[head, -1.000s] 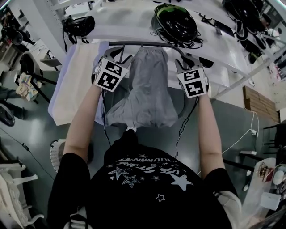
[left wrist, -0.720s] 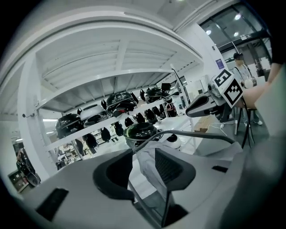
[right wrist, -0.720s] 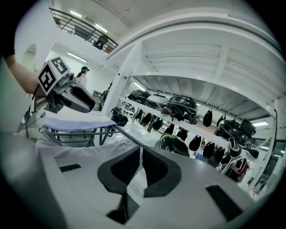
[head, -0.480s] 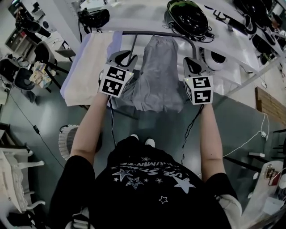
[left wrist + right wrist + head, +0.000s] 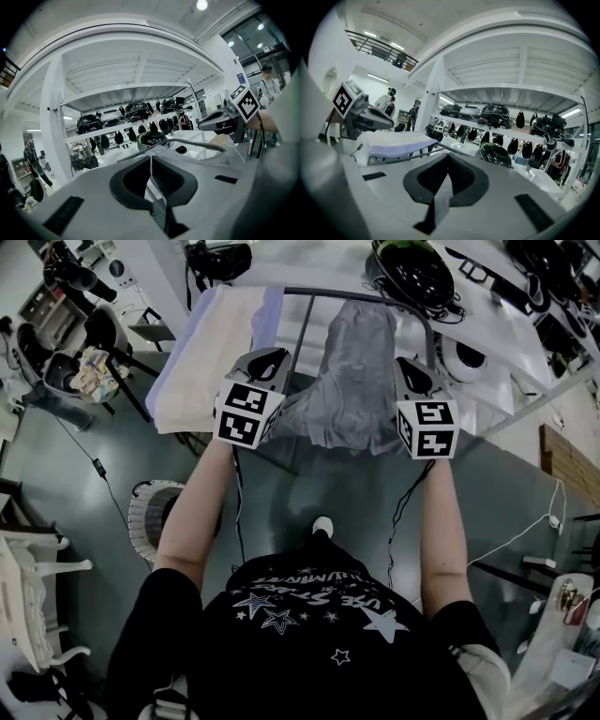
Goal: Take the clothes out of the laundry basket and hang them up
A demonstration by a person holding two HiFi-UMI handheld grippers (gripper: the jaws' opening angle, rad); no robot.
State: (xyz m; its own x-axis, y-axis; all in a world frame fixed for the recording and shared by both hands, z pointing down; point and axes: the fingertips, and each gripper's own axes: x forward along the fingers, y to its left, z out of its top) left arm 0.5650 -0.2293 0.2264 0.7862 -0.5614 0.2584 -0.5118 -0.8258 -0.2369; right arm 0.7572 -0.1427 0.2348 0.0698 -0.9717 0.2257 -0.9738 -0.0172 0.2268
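Garment [image 5: 352, 371] on rail [image 5: 319, 293] above floor [image 5: 309, 493]

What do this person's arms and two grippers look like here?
The left gripper and right gripper have pale grey shells with dark recessed mouths. Each carries a white cube of black square markers and has a black cable running beside the forearm. The person wears a black short-sleeved T-shirt printed with white stars and lettering.

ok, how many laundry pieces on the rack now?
3. Grey garment over the rail's middle; cream cloth to its left; lavender cloth showing along the cream one's right edge. Others may be hidden underneath.
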